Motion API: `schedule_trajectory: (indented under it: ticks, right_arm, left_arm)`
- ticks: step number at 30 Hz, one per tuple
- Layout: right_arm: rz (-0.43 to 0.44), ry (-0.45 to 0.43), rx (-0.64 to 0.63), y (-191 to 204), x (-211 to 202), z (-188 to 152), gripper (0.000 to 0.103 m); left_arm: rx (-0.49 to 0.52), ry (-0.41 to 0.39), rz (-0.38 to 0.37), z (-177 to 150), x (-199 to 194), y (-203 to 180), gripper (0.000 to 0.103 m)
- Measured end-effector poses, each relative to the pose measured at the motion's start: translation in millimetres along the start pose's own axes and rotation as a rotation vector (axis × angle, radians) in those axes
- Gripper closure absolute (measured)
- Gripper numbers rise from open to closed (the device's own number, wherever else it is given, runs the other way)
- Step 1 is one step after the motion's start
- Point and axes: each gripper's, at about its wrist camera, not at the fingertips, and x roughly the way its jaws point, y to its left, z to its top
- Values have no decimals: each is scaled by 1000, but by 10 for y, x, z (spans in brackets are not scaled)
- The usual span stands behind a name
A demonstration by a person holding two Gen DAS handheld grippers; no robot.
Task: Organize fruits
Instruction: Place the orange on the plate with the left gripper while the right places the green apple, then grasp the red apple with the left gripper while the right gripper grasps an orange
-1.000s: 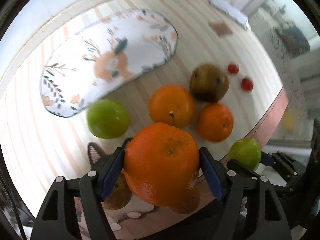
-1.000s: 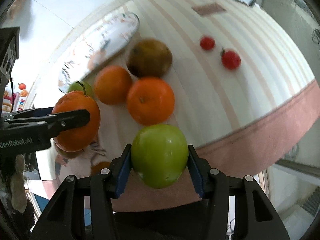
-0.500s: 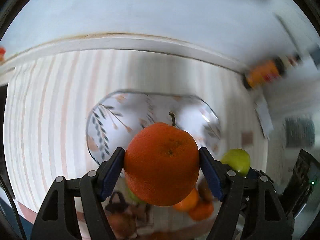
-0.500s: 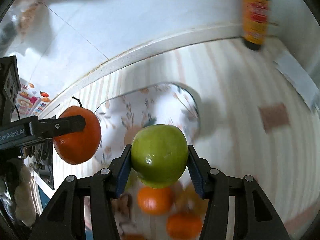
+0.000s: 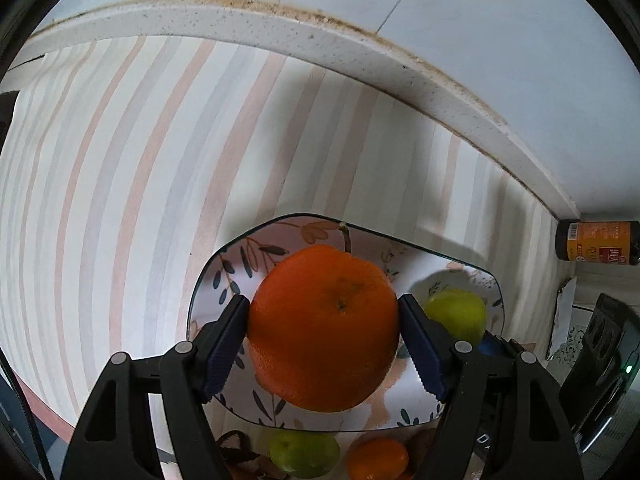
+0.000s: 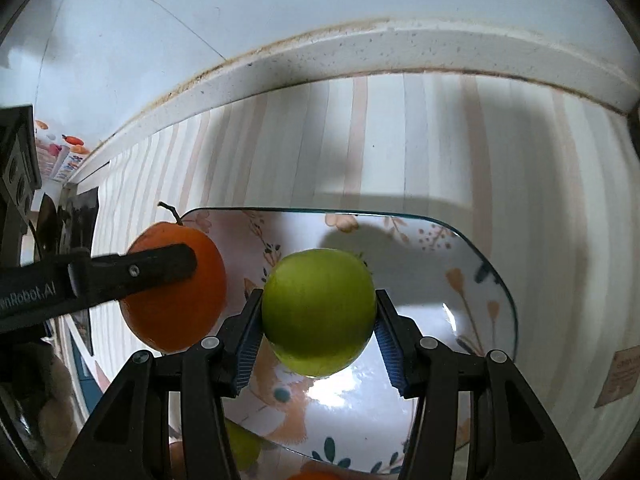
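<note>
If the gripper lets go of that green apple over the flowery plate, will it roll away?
Probably a little. The green apple is round and smooth, so it could roll once the right gripper releases it. The floral plate looks shallow with a raised rim, which may stop it. The plate's surface looks glossy, so the apple might slide too.

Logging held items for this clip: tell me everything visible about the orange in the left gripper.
The orange is large, round and bright, with dimpled glossy skin and a thin dark stem sticking up on its far side. It looks whole and unbruised. The left gripper clamps it at its widest part, one blue pad on each side; nothing else touches it. It hangs above the left part of the flowered plate, not resting on it. From the right wrist view it sits left of the green apple.
</note>
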Motion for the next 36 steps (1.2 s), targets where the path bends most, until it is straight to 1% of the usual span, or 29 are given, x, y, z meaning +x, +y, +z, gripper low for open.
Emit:
schedule_trajectory:
  ticks: [1,2,4,5,6,8,10,11,12,16,19,23,27,30,36]
  right_arm:
    - [10,11,8,-6,20,24,47]
    - [24,21,17,-4,31,40,45]
    - [37,15,24,10,-5,35,16]
    - [33,11,24,16,-45,19,13]
    - [25,10,27,32,-71,17,13]
    - [-18,1,33,56,-140,-5,12]
    - [-82,-8,30,51,-234,-66,12]
    - [-118,-11,32,52,-277,-98,11]
    - [-146,-13,36,53,-320,-141,10]
    - [-254,-6,40,80,-436,-326,10]
    - [-275,-10,41,118,-520,-478,10]
    - [-310,-31,25,228,-675,-702,10]
    - [-331,-72,16,347,-908,-907,10]
    - [-346,-107,3,467,-1093,-1068,10]
    - [-343,-167,1,669,-1470,-1360,10]
  left_arm:
    - [1,3,5,1,10,1,29]
    - [2,7,11,16,25,10,29]
    - [0,12,16,27,38,1,29]
    - [1,21,17,55,62,-12,29]
    - [9,27,20,66,68,-25,29]
    - [39,26,32,65,75,-60,28]
    - [62,9,29,39,31,-78,18]
    - [74,-7,31,21,-21,-60,10]
    - [87,-23,38,10,-64,-68,8]
    - [122,-71,64,-72,-267,-42,7]
    - [137,-98,80,-205,-420,38,7]
    - [159,-126,121,-459,-535,63,7]
    - [187,-190,170,-749,-745,132,7]
    - [197,-230,173,-910,-893,164,7]
    - [227,-312,180,-1257,-1230,218,7]
